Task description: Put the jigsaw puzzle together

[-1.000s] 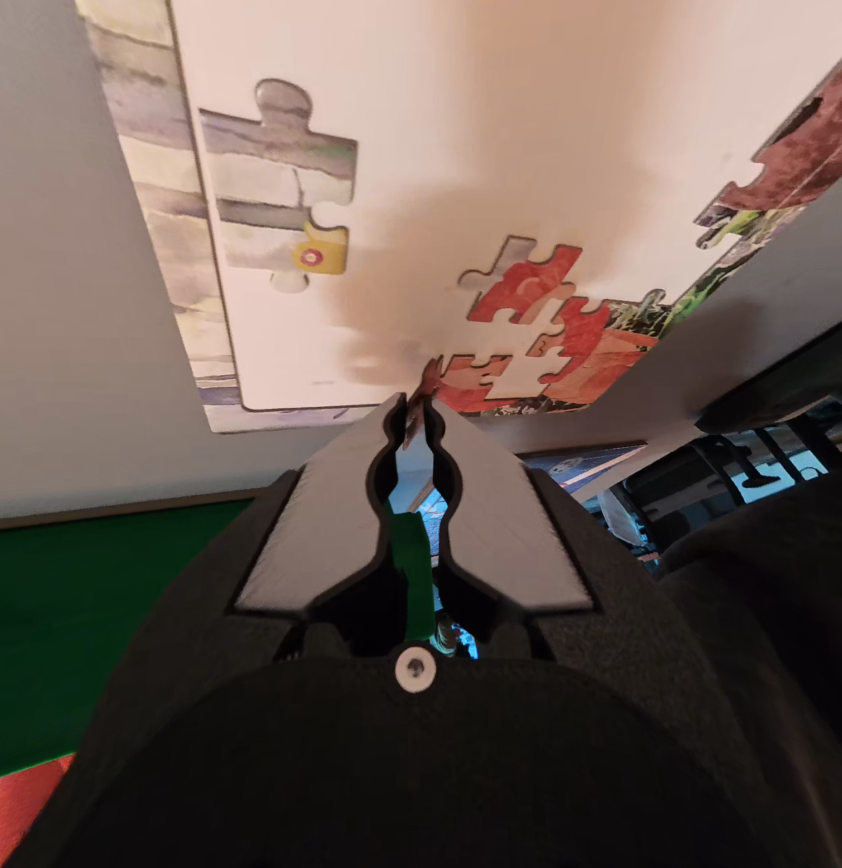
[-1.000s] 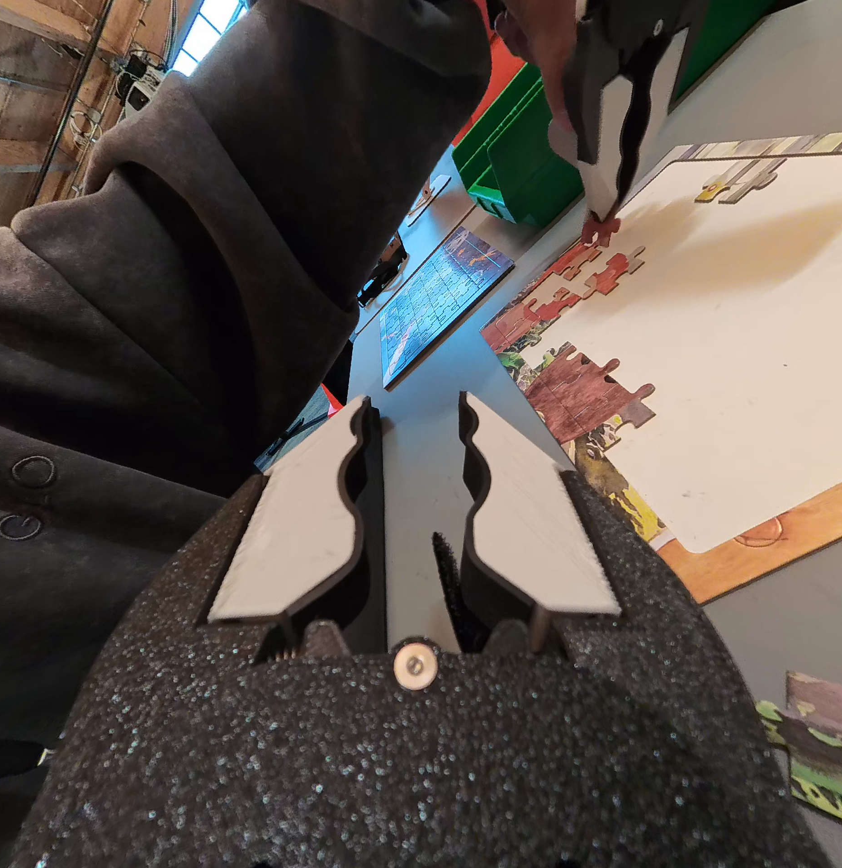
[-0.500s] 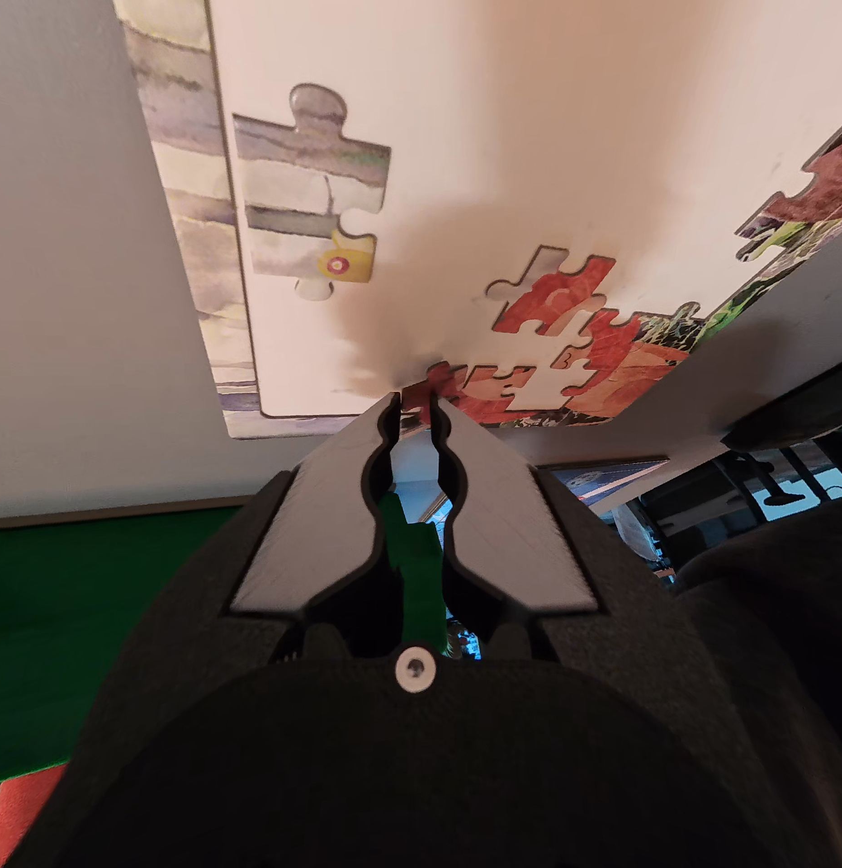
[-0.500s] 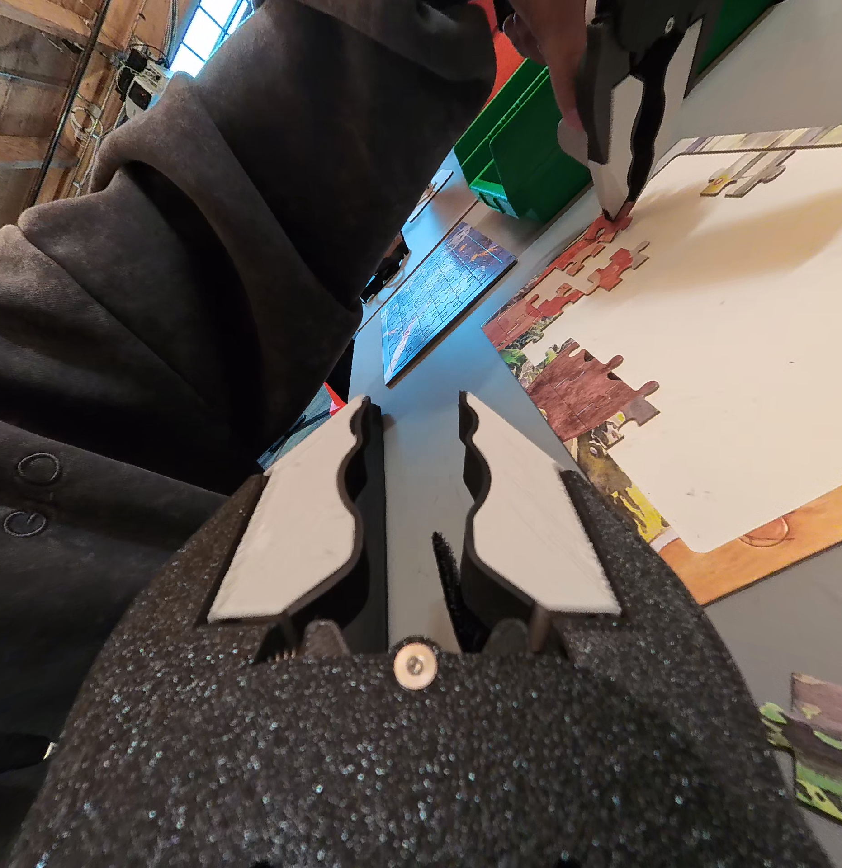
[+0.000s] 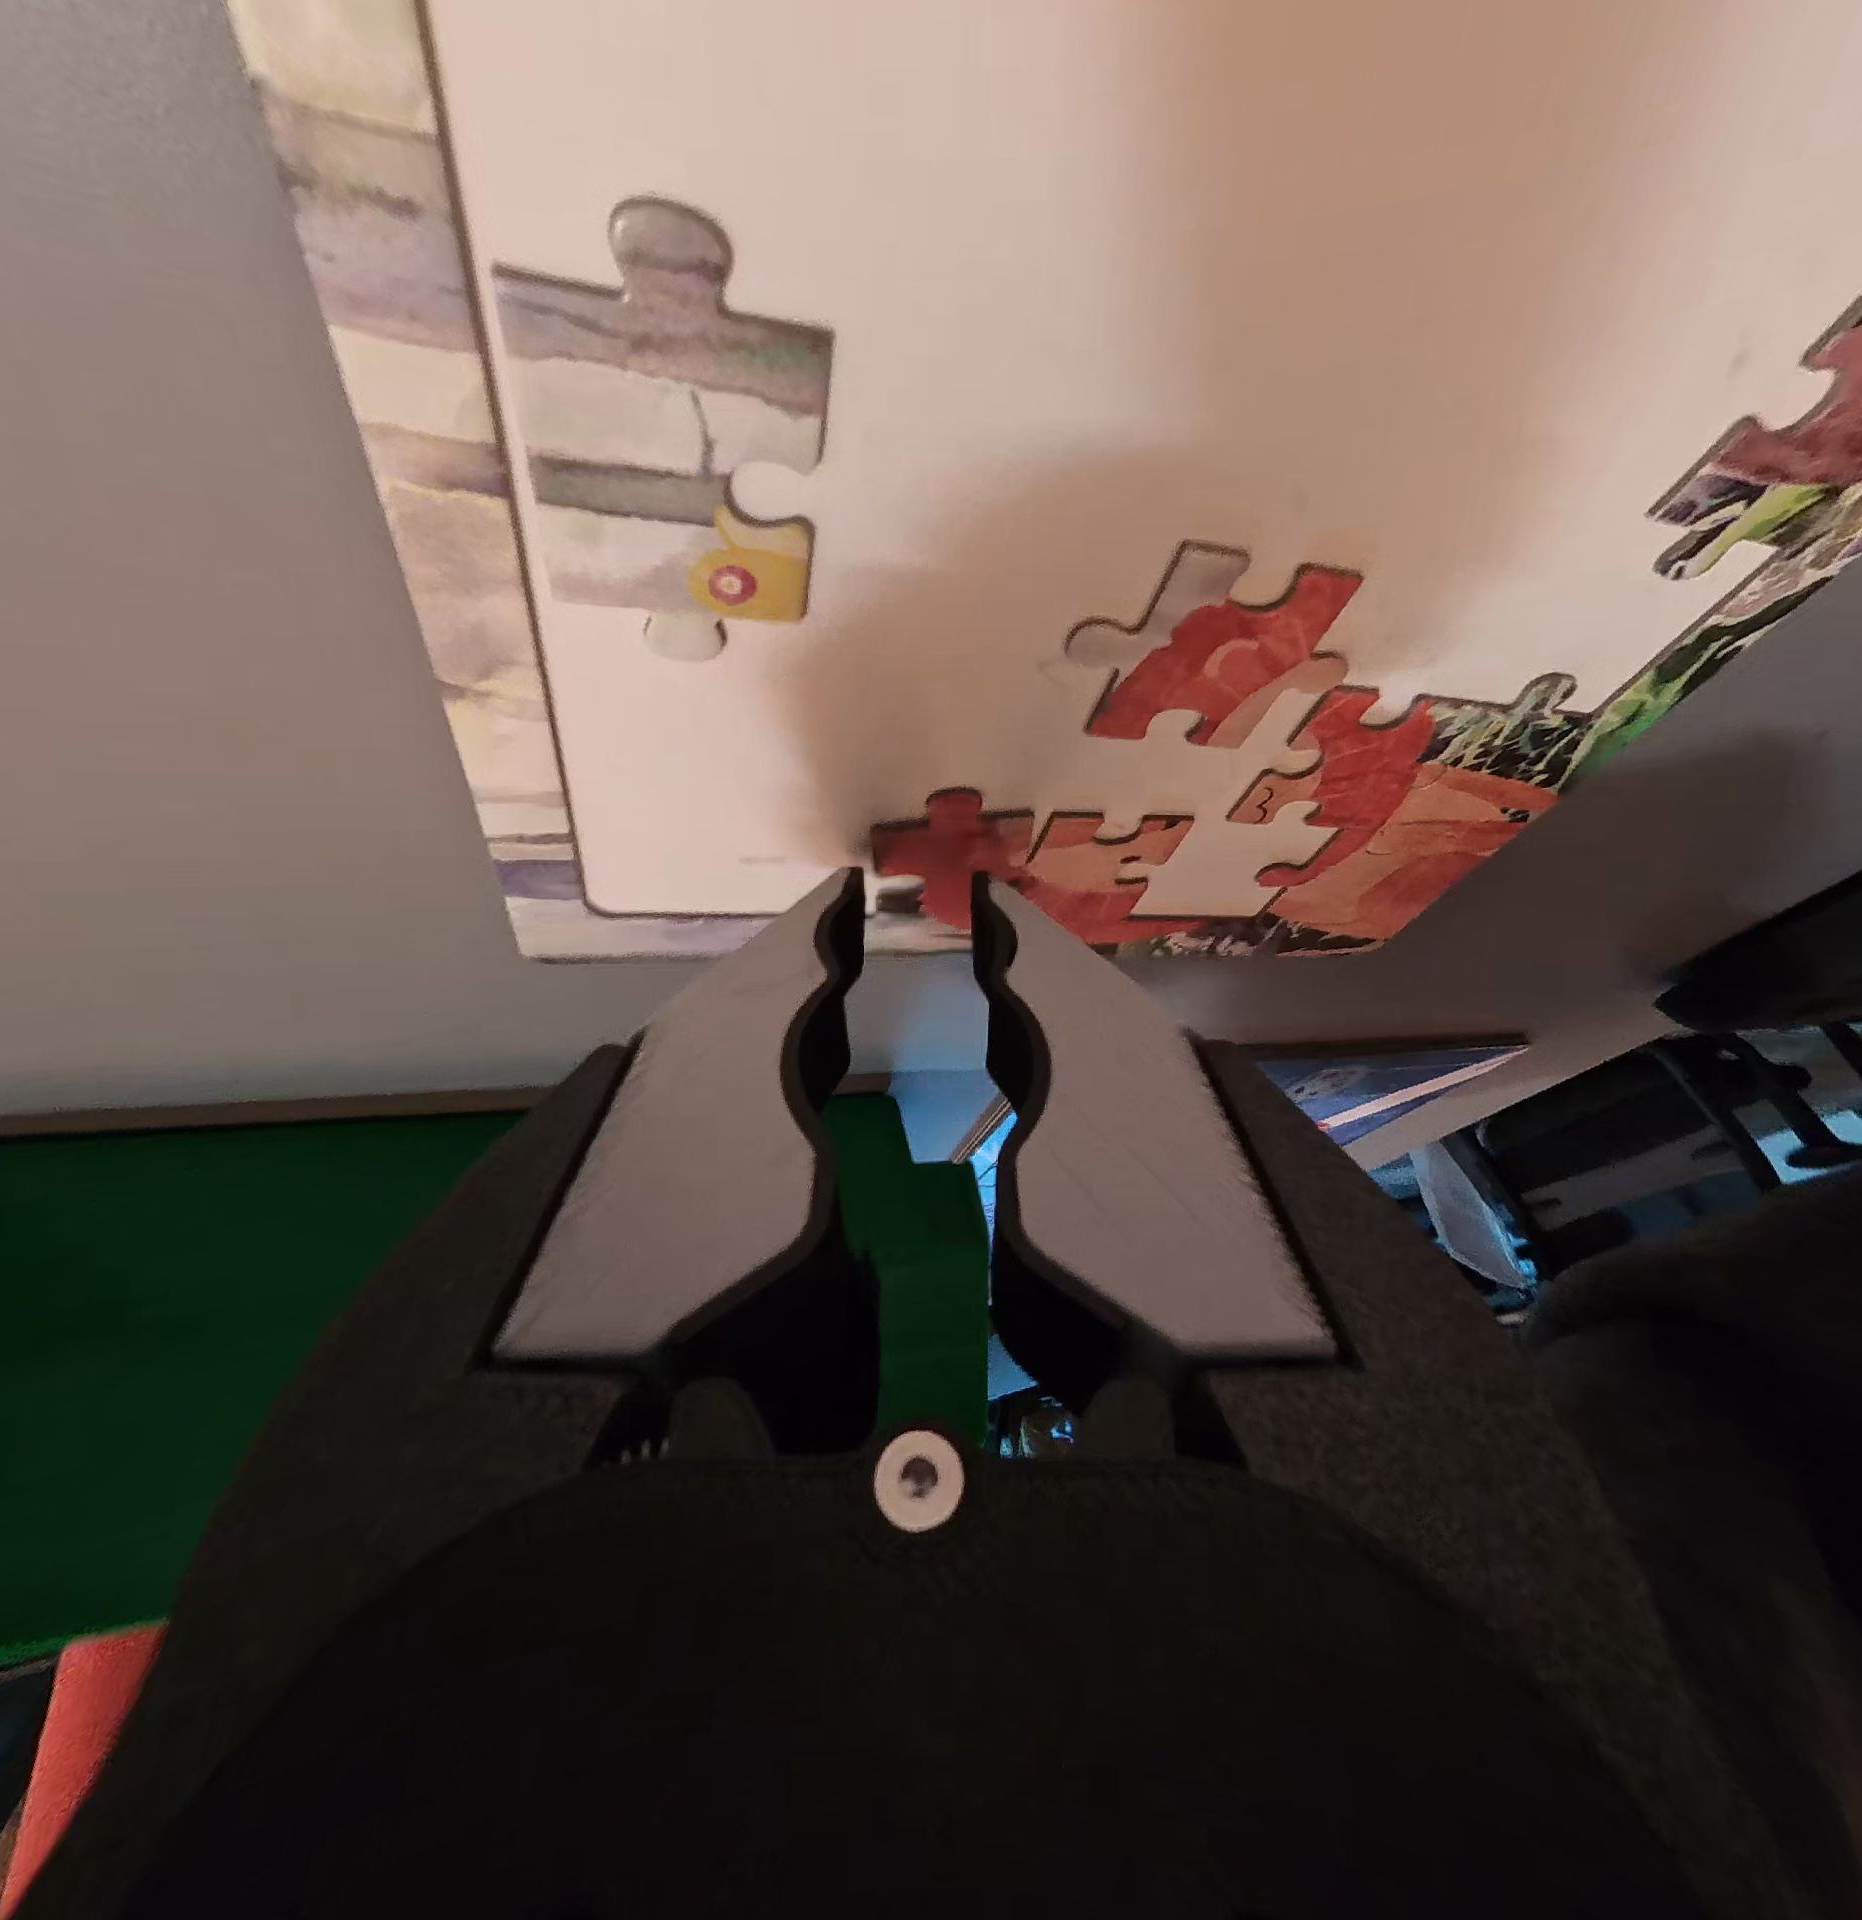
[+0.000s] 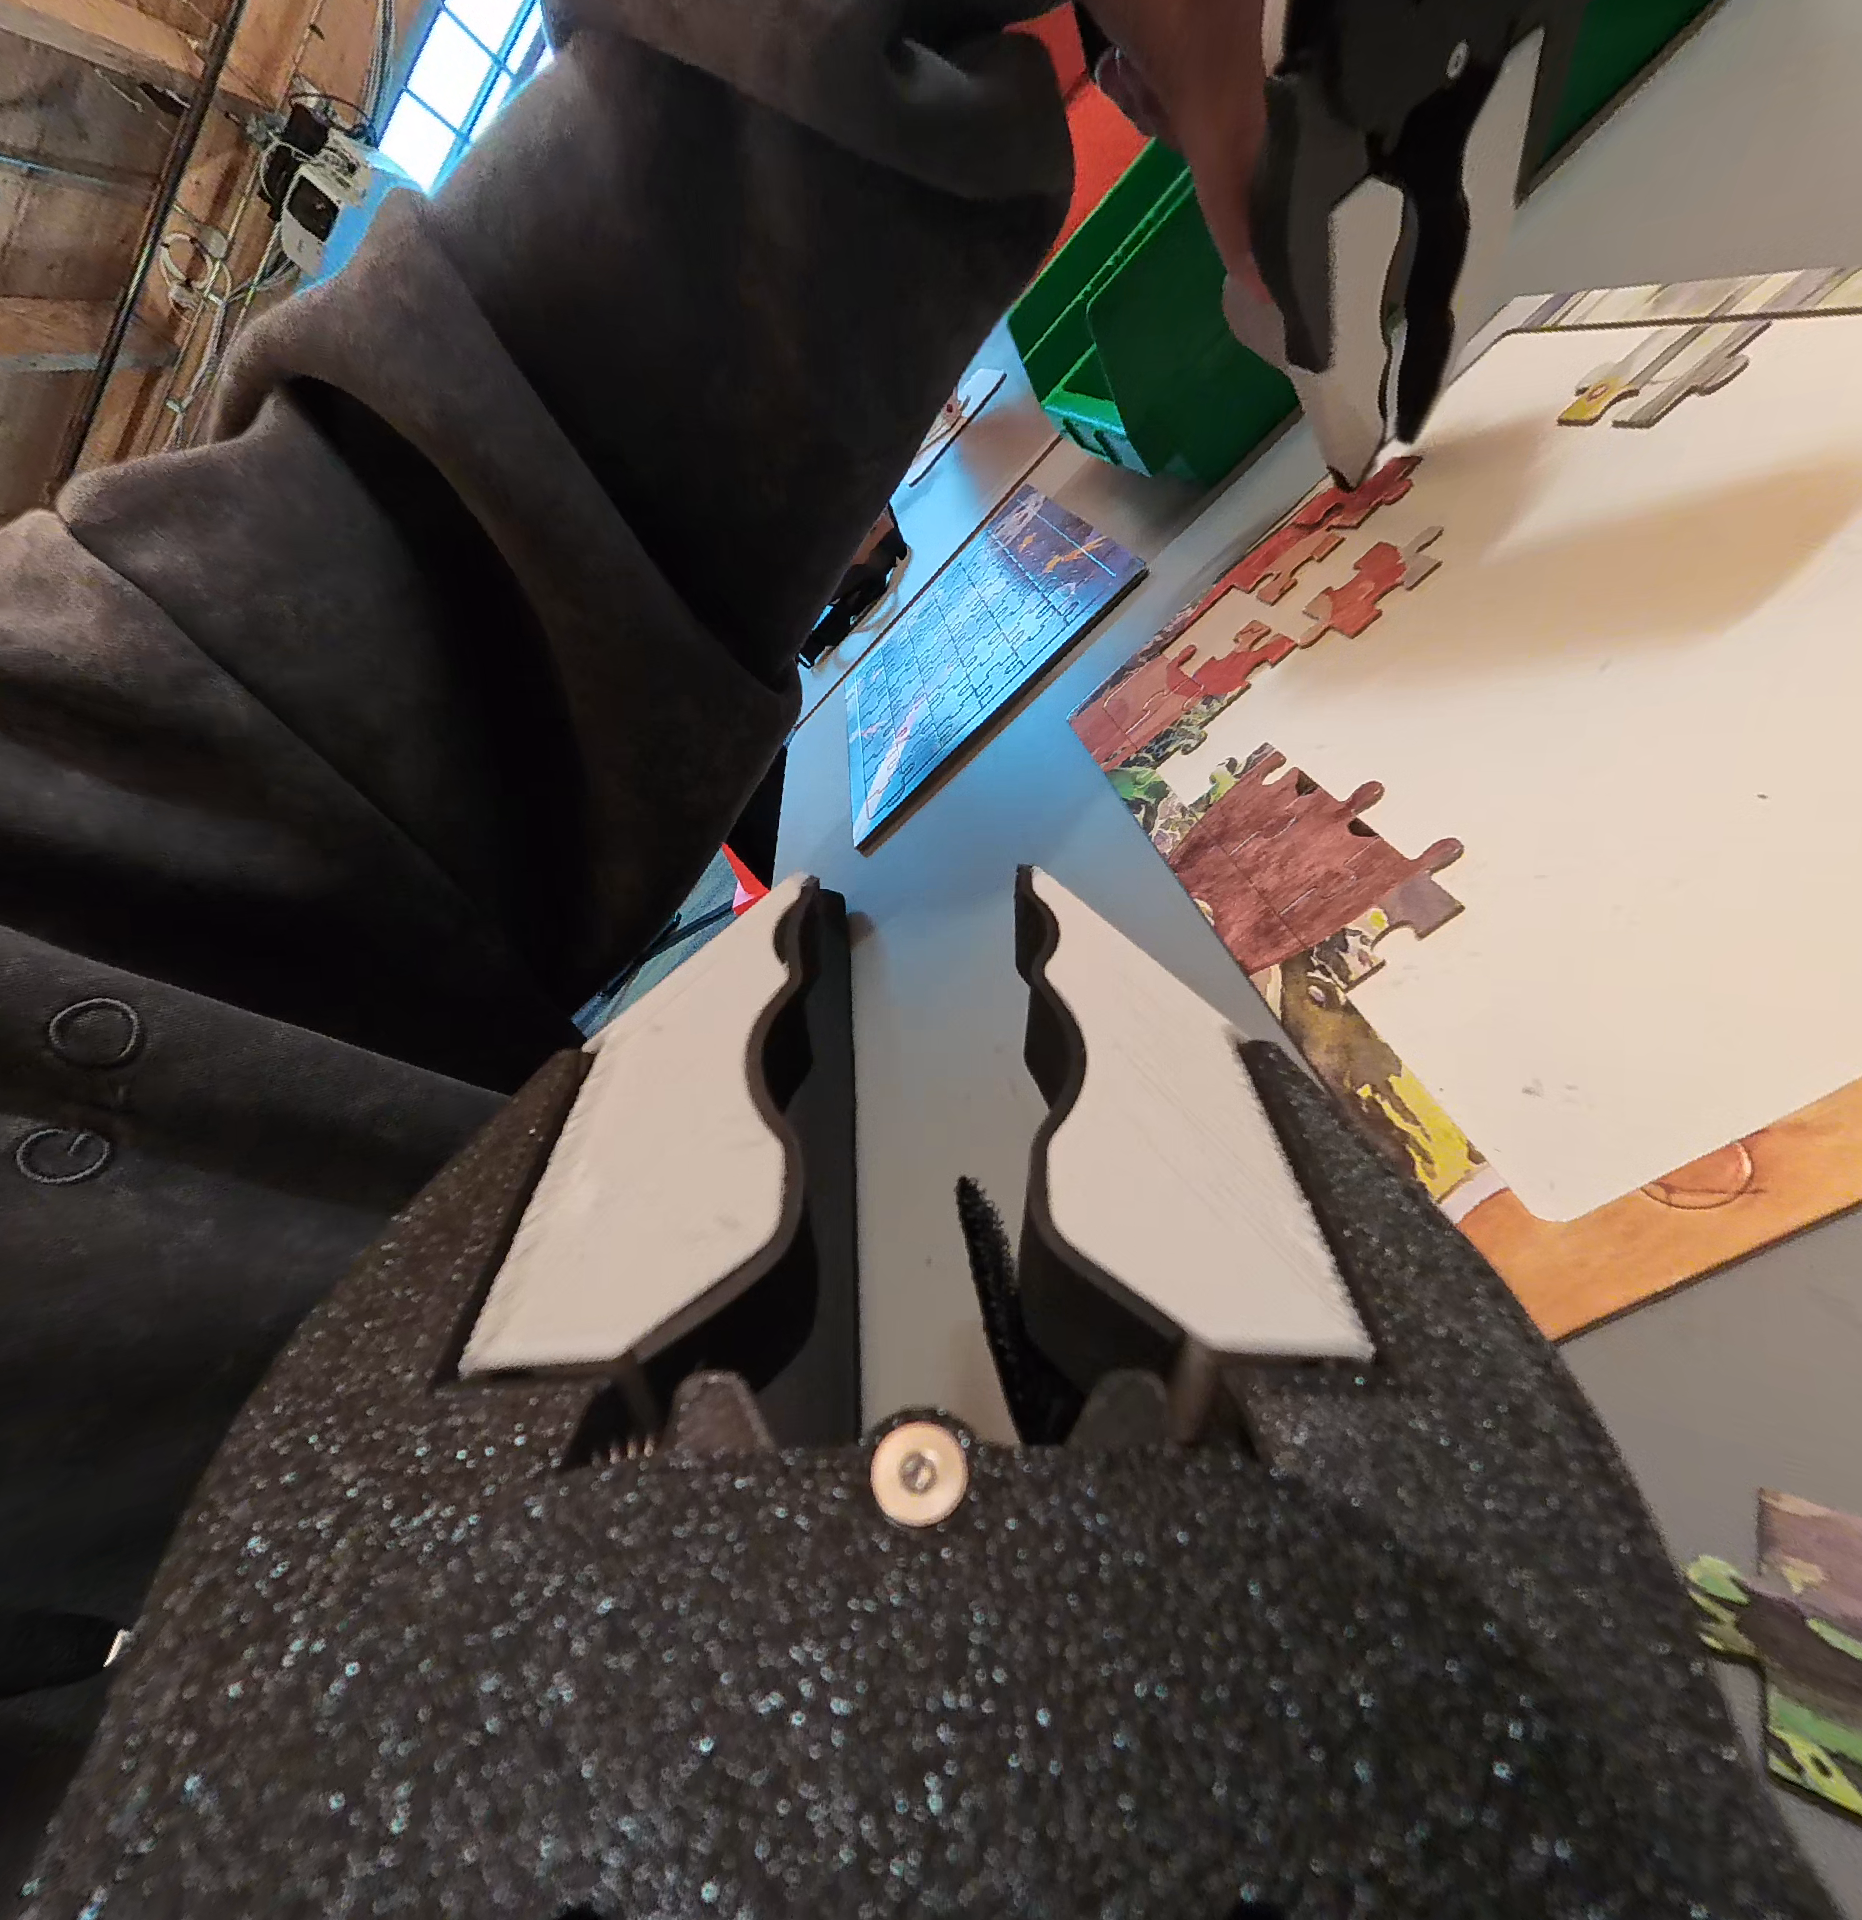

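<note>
The puzzle board (image 5: 1114,312) has a white inner field and a printed frame. A small red piece (image 5: 948,852) lies flat on it by the near edge, beside a red cluster (image 5: 1270,748). My left gripper (image 5: 914,888) is open just over this piece, with a fingertip on either side, and holds nothing. The right wrist view shows the same left gripper (image 6: 1363,447) above the red piece (image 6: 1374,488). My right gripper (image 6: 919,894) is open and empty over the grey table, left of the board (image 6: 1633,831).
A grey joined pair with a yellow spot (image 5: 667,436) and a dark red-brown cluster (image 6: 1291,862) sit on the board. A loose green-purple piece (image 6: 1820,1642) lies at the lower right. A finished blue puzzle (image 6: 989,644), a green bin (image 6: 1145,332) and a dark sleeve (image 6: 491,623) are nearby. The left gripper's tips are roughly 25 cm from the right gripper's.
My left gripper came down to the board's near edge with the red piece, then opened and let it go; the piece now lies flat. The right gripper has not moved.
</note>
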`<action>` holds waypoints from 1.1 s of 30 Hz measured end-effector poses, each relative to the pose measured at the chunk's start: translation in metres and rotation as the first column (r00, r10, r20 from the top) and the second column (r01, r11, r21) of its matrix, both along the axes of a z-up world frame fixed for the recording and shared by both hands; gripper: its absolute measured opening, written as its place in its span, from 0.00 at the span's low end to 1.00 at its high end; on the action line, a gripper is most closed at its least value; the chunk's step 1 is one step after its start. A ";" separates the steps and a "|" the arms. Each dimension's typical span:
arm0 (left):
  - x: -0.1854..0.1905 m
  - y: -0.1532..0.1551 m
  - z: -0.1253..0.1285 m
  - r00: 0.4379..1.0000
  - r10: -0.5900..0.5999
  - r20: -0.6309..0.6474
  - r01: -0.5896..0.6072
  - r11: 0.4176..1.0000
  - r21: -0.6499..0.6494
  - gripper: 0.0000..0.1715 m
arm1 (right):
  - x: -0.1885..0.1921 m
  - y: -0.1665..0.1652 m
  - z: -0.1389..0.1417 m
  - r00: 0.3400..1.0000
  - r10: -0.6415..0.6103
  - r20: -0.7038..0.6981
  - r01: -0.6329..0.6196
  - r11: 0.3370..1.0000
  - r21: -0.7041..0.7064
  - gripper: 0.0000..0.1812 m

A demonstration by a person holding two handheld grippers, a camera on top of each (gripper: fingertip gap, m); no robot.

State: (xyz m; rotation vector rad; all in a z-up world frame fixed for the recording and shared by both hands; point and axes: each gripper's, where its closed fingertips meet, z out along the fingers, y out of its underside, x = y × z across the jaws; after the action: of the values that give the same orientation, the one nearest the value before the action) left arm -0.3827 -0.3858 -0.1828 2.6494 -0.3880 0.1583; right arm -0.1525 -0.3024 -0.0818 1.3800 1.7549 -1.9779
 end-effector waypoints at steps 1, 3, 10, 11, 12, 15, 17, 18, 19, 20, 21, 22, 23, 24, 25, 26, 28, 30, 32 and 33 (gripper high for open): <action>-0.004 -0.001 0.002 1.000 -0.003 -0.025 0.003 1.000 0.009 0.12 | 0.000 0.000 0.000 1.000 -0.001 -0.001 0.001 1.000 0.002 0.21; -0.017 0.001 0.013 0.991 0.015 -0.130 -0.006 0.997 0.073 0.11 | -0.001 0.002 0.000 1.000 -0.012 -0.005 0.013 1.000 0.011 0.21; 0.006 0.000 0.073 0.823 0.562 -0.080 -0.273 0.516 0.812 0.02 | -0.029 -0.003 -0.003 0.987 0.019 -0.157 0.050 0.904 0.424 0.19; 0.012 -0.013 0.069 0.779 0.626 -0.021 -0.319 0.426 0.846 0.02 | -0.038 -0.009 -0.002 0.984 0.070 -0.165 0.021 0.869 0.495 0.19; 0.018 -0.025 0.062 0.738 0.674 0.024 -0.351 0.353 0.867 0.01 | -0.049 -0.016 0.000 0.980 0.114 -0.161 -0.006 0.832 0.554 0.18; 0.031 -0.053 0.037 0.631 0.769 0.103 -0.419 0.226 0.879 0.01 | -0.087 -0.045 0.003 0.961 0.267 -0.076 -0.166 0.772 0.614 0.20; 0.038 -0.057 0.028 0.577 0.802 0.153 -0.445 0.152 0.882 0.01 | -0.127 -0.057 -0.011 0.959 0.281 -0.042 -0.184 0.725 0.664 0.19; 0.037 -0.060 0.023 0.543 0.824 0.158 -0.448 0.125 0.885 0.01 | -0.144 -0.063 -0.021 0.955 0.294 -0.028 -0.195 0.698 0.689 0.18; 0.036 -0.063 0.019 0.506 0.847 0.163 -0.452 0.099 0.887 0.01 | -0.158 -0.065 -0.035 0.955 0.295 -0.004 -0.199 0.655 0.729 0.17; 0.037 -0.064 0.016 0.476 0.860 0.186 -0.460 0.063 0.886 0.01 | -0.171 -0.066 -0.048 0.959 0.284 0.013 -0.192 0.611 0.768 0.17; 0.039 -0.062 0.015 0.458 0.860 0.227 -0.469 0.017 0.883 0.00 | -0.180 -0.070 -0.057 0.959 0.284 0.010 -0.181 0.582 0.793 0.17; 0.042 -0.059 0.016 0.453 0.851 0.266 -0.474 -0.023 0.880 0.00 | -0.185 -0.075 -0.063 0.955 0.298 0.000 -0.177 0.567 0.804 0.16; 0.044 -0.057 0.016 0.456 0.844 0.282 -0.468 -0.042 0.883 0.00 | -0.190 -0.079 -0.065 0.953 0.303 -0.023 -0.161 0.567 0.807 0.15; 0.043 -0.059 0.016 0.466 0.844 0.267 -0.451 -0.033 0.892 0.00 | -0.197 -0.080 -0.065 0.955 0.292 -0.052 -0.132 0.575 0.807 0.12; 0.042 -0.062 0.015 0.478 0.847 0.235 -0.433 -0.006 0.901 0.00 | -0.205 -0.080 -0.063 0.959 0.272 -0.077 -0.101 0.586 0.804 0.09; 0.039 -0.065 0.015 0.480 0.852 0.210 -0.419 0.012 0.908 0.00 | -0.215 -0.077 -0.062 0.965 0.244 -0.098 -0.070 0.596 0.800 0.06; 0.040 -0.063 0.011 0.477 0.846 0.238 -0.437 -0.007 0.899 0.00 | -0.231 -0.072 -0.064 0.974 0.193 -0.116 -0.023 0.600 0.799 0.01; 0.049 -0.055 0.006 0.485 0.819 0.307 -0.489 -0.037 0.871 0.00 | -0.234 -0.072 -0.074 0.977 0.199 -0.077 -0.056 0.586 0.808 0.01; 0.054 -0.050 0.002 0.501 0.804 0.320 -0.503 -0.031 0.864 0.00 | -0.236 -0.069 -0.083 0.978 0.197 -0.062 -0.061 0.562 0.825 0.01; 0.055 -0.049 0.001 0.503 0.802 0.322 -0.504 -0.031 0.863 0.00 | -0.236 -0.070 -0.085 0.979 0.197 -0.059 -0.064 0.563 0.824 0.01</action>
State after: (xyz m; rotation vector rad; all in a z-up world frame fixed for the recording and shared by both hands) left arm -0.3281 -0.4348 -0.1821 3.5714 1.5294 -0.2560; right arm -0.3886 -0.3726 -0.1671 1.2126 2.9706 -1.1694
